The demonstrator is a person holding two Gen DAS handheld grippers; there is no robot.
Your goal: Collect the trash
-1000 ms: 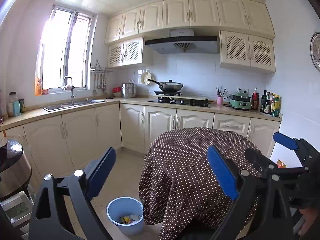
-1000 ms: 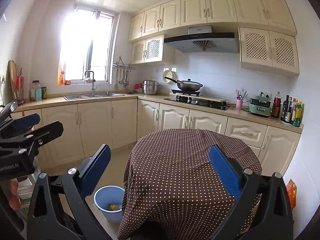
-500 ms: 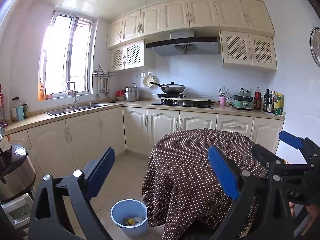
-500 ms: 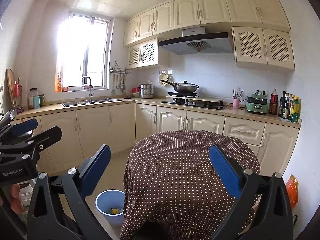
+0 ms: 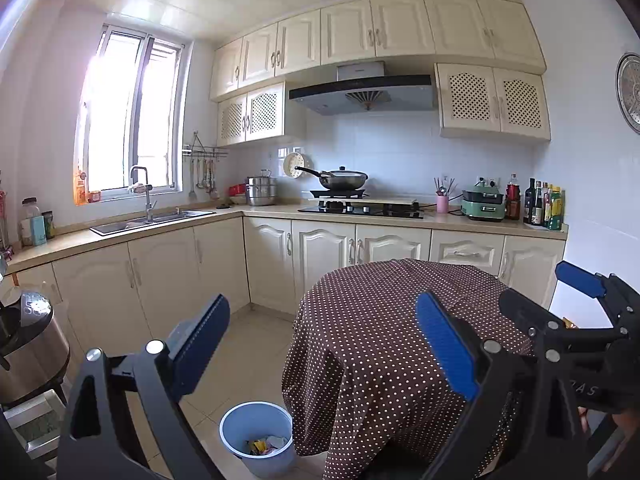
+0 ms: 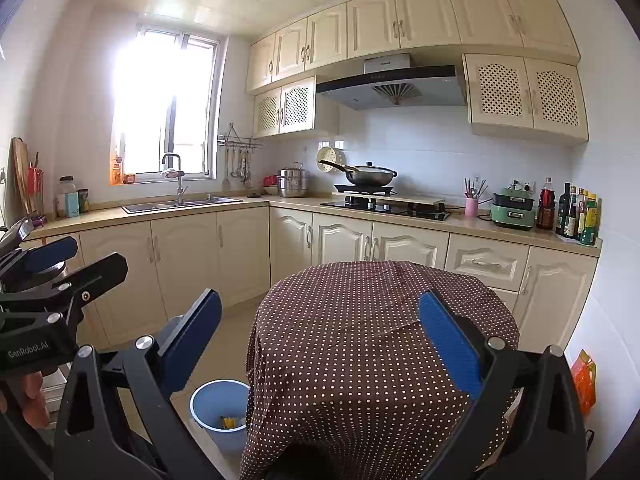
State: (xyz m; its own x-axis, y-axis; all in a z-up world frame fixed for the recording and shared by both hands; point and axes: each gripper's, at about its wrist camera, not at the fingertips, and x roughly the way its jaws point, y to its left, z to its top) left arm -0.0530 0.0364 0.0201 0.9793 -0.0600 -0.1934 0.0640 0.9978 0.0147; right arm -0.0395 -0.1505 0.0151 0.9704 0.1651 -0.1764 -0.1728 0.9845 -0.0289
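Note:
A light blue bin (image 5: 258,436) stands on the floor left of the table and holds crumpled wrappers (image 5: 267,445); it also shows in the right wrist view (image 6: 221,412). A round table with a brown dotted cloth (image 5: 400,328) fills the middle; no trash shows on its top (image 6: 372,320). My left gripper (image 5: 320,344) is open and empty, held above the floor and table edge. My right gripper (image 6: 320,340) is open and empty over the table's near side. Each gripper shows in the other's view, the right one (image 5: 576,300) and the left one (image 6: 52,264).
Cream cabinets and a counter (image 5: 280,212) run along the back and left, with a sink (image 5: 152,220), a hob with a wok (image 5: 344,180) and bottles (image 5: 544,208). A rice cooker (image 5: 28,344) stands at far left. An orange bag (image 6: 583,380) hangs low on the right.
Both cameras have tilted up and drifted slightly; the table and bin sit lower and further right in the views. Both grippers stay open and empty.

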